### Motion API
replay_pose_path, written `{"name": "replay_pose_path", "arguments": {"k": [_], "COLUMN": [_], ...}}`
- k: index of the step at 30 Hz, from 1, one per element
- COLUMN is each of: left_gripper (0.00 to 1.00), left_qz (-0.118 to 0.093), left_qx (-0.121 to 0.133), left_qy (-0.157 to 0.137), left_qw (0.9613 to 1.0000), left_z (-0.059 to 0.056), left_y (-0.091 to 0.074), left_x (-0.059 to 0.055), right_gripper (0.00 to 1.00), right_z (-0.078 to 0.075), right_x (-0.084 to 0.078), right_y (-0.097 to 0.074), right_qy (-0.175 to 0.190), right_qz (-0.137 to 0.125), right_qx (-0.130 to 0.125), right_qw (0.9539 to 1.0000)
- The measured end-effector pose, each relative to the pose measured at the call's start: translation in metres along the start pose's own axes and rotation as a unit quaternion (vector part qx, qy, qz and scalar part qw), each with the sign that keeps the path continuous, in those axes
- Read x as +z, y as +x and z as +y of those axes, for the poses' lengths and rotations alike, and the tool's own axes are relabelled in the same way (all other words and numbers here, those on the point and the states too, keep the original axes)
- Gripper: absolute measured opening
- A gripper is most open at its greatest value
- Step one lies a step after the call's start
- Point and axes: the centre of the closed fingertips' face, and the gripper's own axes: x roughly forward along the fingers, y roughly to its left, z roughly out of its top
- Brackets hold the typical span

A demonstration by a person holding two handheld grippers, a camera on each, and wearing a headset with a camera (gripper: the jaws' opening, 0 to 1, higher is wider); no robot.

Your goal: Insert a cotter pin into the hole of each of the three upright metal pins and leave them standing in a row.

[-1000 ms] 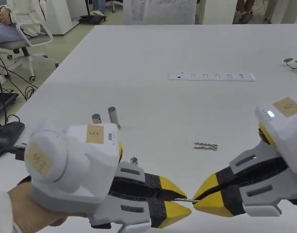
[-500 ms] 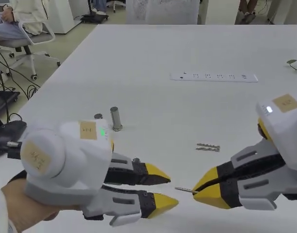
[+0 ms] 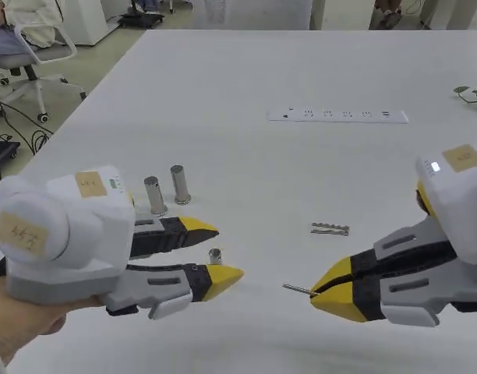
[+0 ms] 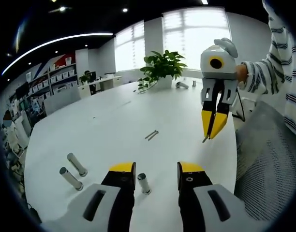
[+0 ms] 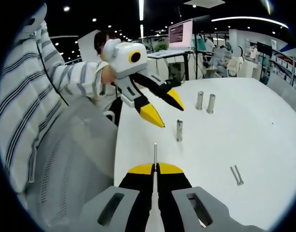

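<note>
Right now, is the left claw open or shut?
Open. The left claw has its two jaws standing well apart in the left gripper view, and nothing is held between them.

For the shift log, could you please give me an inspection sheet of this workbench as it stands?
Surface: white table top, no marks seen.
Job's things: three upright grey metal pins, one by the left jaws, two behind it; thin metal cotter pin held; two spare cotter pins lying flat.
Clutter: white power strip; green plant leaves.
Grippers: left hand-held gripper open; right hand-held gripper shut on the thin metal cotter pin.
Cables: black cables on the floor.
Surroundings: white office chair.
</note>
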Motion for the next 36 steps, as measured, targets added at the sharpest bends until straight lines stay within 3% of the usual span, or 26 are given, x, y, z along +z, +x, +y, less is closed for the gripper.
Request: {"name": "replay_pose_path", "arguments": {"k": [3, 5, 16, 30, 33, 36], "left_gripper": [0.35, 0.35, 0.33, 0.27, 0.23, 0.22], "left_qz": [0.009, 0.014, 0.054, 0.058, 0.052, 0.054], "left_qx": [0.003, -0.001, -0.006, -0.005, -0.004, -0.001], "left_qy": [-0.007, -0.031, -0.048, -0.057, -0.075, -0.069], "left_qw": [0.9999, 0.9994, 0.9974, 0.9967, 0.9958, 0.9962], "left_z": [0.006, 0.008, 0.011, 0.014, 0.014, 0.014], "left_y": [0.003, 0.006, 0.023, 0.034, 0.036, 0.037], "left_x": [-0.01, -0.019, -0.052, -0.06, -0.059, -0.061], "right_gripper": [0.02, 0.02, 0.02, 0.02, 0.02, 0.02], "right_z": [0.0, -0.001, -0.004, -0.008, -0.009, -0.011], "right_x": [0.0, -0.001, -0.004, -0.011, -0.013, -0.014], "right_y": [0.001, 0.001, 0.003, 0.009, 0.01, 0.011], "right_qy": [0.005, 0.01, 0.028, 0.043, 0.043, 0.046], "right_qz": [-0.001, -0.002, -0.003, 0.014, 0.019, 0.022], "right_qx": [-0.003, -0.005, -0.014, -0.024, -0.025, -0.027], "right_qw": [1.0, 0.9999, 0.9995, 0.9987, 0.9986, 0.9983]}}
